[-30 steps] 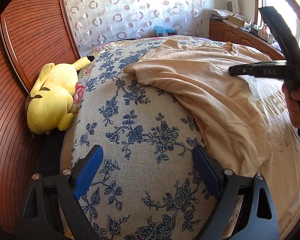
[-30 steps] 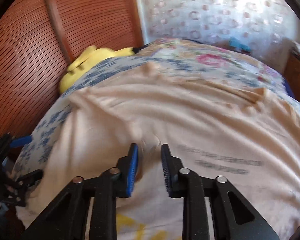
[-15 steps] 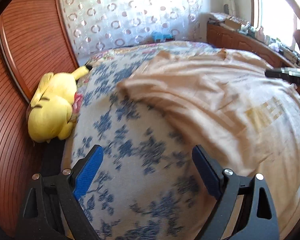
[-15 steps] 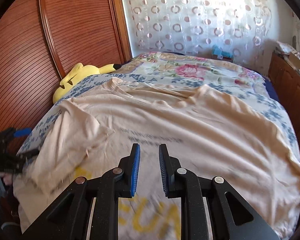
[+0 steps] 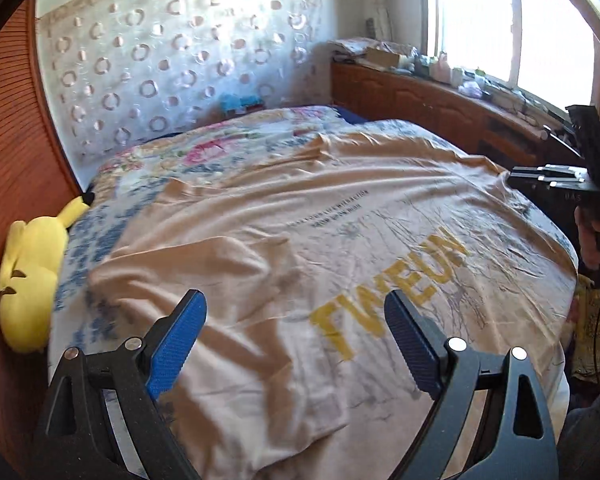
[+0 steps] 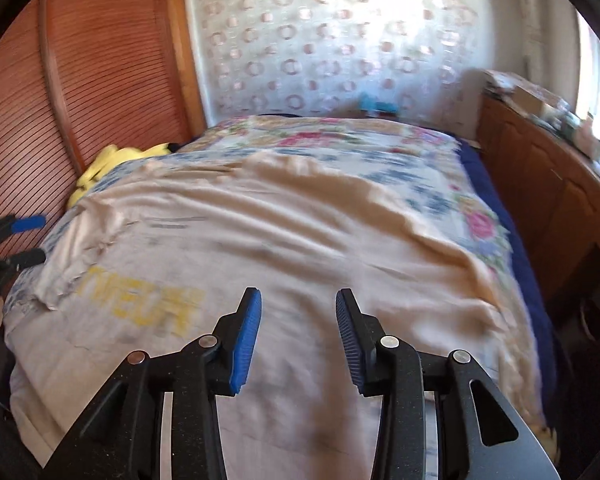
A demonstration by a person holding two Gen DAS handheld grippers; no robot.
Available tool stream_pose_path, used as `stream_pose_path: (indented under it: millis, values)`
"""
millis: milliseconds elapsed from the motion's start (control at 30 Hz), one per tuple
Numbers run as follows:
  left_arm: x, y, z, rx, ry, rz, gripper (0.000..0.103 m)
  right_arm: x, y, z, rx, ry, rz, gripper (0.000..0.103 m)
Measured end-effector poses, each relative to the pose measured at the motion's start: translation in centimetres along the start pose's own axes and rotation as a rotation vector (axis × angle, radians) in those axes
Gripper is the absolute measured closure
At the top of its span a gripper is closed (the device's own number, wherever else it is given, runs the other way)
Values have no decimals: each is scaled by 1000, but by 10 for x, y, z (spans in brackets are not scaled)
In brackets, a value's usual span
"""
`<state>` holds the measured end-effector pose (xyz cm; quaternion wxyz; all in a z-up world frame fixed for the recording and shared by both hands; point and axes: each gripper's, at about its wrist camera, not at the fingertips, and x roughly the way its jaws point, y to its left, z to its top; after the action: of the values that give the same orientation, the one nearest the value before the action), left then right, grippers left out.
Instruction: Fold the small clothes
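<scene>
A beige T-shirt [image 5: 340, 232] with yellow lettering lies spread on the bed, its left sleeve folded inward over the body. It also shows in the right wrist view [image 6: 300, 232]. My left gripper [image 5: 296, 336] is open and empty, hovering above the shirt's lower left part. My right gripper [image 6: 298, 328] is open and empty above the shirt's lower right part. The right gripper also shows at the right edge of the left wrist view [image 5: 548, 174]. The left gripper shows at the left edge of the right wrist view [image 6: 24, 240].
The bed has a blue floral cover [image 5: 84, 240]. A yellow plush toy [image 5: 32, 276] lies at the bed's left edge against a wooden panel wall [image 6: 80, 80]. A wooden cabinet [image 5: 440, 104] with clutter runs along the right under the window.
Both grippers have pulled back and swung right over the shirt. The right gripper, nearly shut earlier, has opened; the folded sleeve lies released on the shirt.
</scene>
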<state>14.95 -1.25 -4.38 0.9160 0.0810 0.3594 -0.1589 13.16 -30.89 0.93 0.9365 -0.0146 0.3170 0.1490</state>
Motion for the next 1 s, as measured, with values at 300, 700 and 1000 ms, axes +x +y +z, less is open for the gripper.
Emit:
stream_pose_path:
  millis: [300,700,1000]
  values:
    - [42,-37,10,32,89,-68,11,5,-54,-9,124,42,-133,60]
    - [71,-58,8,72,160,-97,9,13,-78,6,219,44,-135,59]
    - [76,-63,8,85,166,-100,1,40,-92,9,202,107,-110,59]
